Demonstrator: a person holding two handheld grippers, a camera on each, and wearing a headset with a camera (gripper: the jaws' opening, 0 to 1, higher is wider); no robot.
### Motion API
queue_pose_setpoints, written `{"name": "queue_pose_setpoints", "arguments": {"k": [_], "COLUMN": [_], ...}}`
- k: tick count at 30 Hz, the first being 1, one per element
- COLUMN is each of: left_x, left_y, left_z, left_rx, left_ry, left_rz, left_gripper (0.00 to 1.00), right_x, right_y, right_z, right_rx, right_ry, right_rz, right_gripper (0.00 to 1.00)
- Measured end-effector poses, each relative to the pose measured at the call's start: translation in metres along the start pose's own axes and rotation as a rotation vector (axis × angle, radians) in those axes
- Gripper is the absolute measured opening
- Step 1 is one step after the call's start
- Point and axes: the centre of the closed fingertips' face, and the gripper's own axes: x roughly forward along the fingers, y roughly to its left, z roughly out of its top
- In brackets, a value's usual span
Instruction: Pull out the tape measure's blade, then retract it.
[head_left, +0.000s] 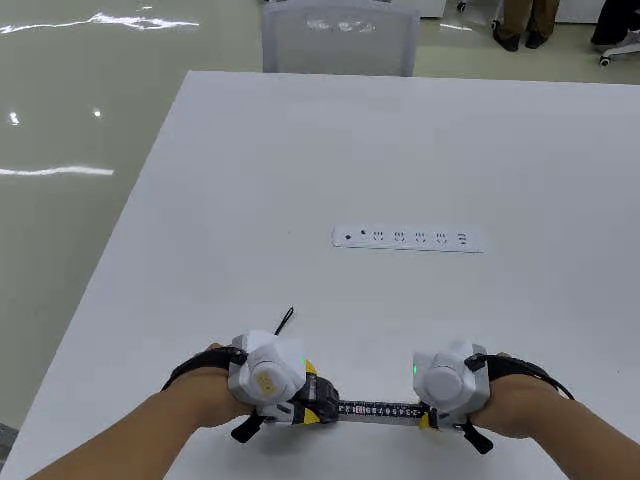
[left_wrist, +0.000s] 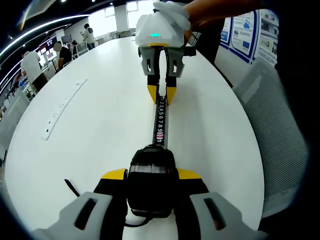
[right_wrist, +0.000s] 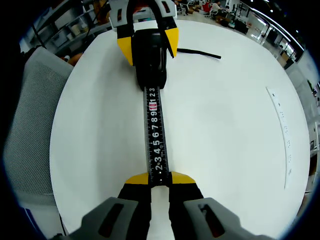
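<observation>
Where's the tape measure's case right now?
Head view, bottom centre-left: the black tape measure case sits in the left claw, its numbered blade running to the right claw.

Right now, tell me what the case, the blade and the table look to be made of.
Case: black and matte, probably plastic or rubber; dull with soft highlights.
Blade: thin dark strip with printed numbers, likely coated steel; it runs straight and flat.
Table: white and smooth, likely laminate; faint sheen, no grain.

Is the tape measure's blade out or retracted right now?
Out: the blade stretches from the case in the left claw to the right claw, printed numbers showing.
</observation>
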Motion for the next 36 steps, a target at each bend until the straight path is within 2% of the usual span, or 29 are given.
{"name": "queue_pose_setpoints", "arguments": {"k": [36], "left_x": [0.0], "left_y": [0.0], "left_z": [-0.001], "left_rx": [-0.002], "left_ry": [0.002], "left_rz": [0.003], "left_gripper": [0.3], "right_x": [-0.007], "right_y": [0.002], "right_z": [-0.022], "right_rx": [0.006], "right_ry": [0.029], "right_rz": [-0.006], "right_gripper": [0.1]}}
